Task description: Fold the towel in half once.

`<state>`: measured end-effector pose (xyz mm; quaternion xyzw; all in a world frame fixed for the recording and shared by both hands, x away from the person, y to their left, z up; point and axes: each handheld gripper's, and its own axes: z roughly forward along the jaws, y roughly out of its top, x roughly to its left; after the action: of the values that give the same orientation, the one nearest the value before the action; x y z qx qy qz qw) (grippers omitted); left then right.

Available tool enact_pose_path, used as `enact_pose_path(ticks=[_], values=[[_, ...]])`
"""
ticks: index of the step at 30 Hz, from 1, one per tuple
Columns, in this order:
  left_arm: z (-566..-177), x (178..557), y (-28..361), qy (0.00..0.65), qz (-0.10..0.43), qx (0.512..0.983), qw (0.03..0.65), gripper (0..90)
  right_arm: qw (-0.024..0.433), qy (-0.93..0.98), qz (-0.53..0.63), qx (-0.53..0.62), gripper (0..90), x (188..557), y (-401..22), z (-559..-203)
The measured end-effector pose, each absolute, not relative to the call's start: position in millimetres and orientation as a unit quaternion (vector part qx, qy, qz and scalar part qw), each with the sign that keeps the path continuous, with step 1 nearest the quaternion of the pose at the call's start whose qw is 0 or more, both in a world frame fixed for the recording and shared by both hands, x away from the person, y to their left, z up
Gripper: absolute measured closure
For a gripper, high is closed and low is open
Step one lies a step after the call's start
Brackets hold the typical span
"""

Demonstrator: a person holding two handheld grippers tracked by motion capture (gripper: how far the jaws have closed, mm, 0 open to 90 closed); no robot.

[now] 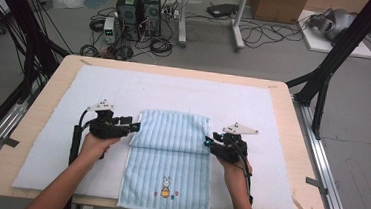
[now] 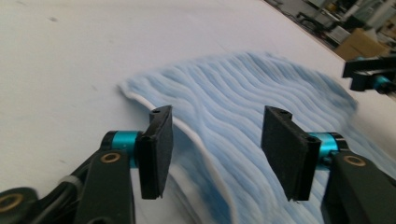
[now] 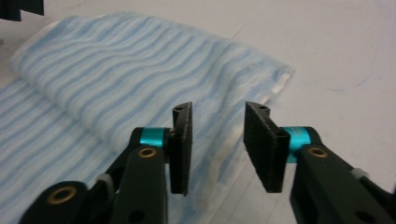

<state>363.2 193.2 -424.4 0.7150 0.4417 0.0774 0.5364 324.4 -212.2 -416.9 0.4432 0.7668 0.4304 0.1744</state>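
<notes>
left gripper [image 1: 132,127]: black body; grey three-cornered plate; black cable
right gripper [image 1: 207,142]: same build
jaws: flat black pads; teal collars; brass pivot screws
forearms: bare; sleeveless

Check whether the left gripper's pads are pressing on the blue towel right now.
Apart. In the left gripper view the left gripper stands open, and the towel edge runs between the pads with clear gaps on both sides.

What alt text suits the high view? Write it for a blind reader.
A light blue striped towel, its far end folded over, lies on a pale padded mat. The left gripper and right gripper sit open at the fold's two ends.
</notes>
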Motion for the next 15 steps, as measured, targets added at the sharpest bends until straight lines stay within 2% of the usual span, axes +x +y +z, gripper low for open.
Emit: enact_pose_path(ticks=[3, 4, 13, 15], values=[[-422, 376, 195, 0.452, 0.089, 0.702, 0.543, 32.8, 0.177, 0.764, 0.421, 0.455, 51.7, 338, -213, -414], [-422, 379, 194, 0.458, 0.093, 0.698, 0.542, 32.0, 0.177, 0.765, 0.419, 0.456, 50.7, 343, -213, -414], [-430, 398, 181, 0.46, 0.102, 0.721, 0.507, 32.3, 0.162, 0.772, 0.386, 0.478, 39.0, 381, -207, -416], [-435, 403, 174, 0.465, 0.102, 0.735, 0.484, 33.7, 0.157, 0.779, 0.374, 0.479, 37.0, 389, -202, -417]])
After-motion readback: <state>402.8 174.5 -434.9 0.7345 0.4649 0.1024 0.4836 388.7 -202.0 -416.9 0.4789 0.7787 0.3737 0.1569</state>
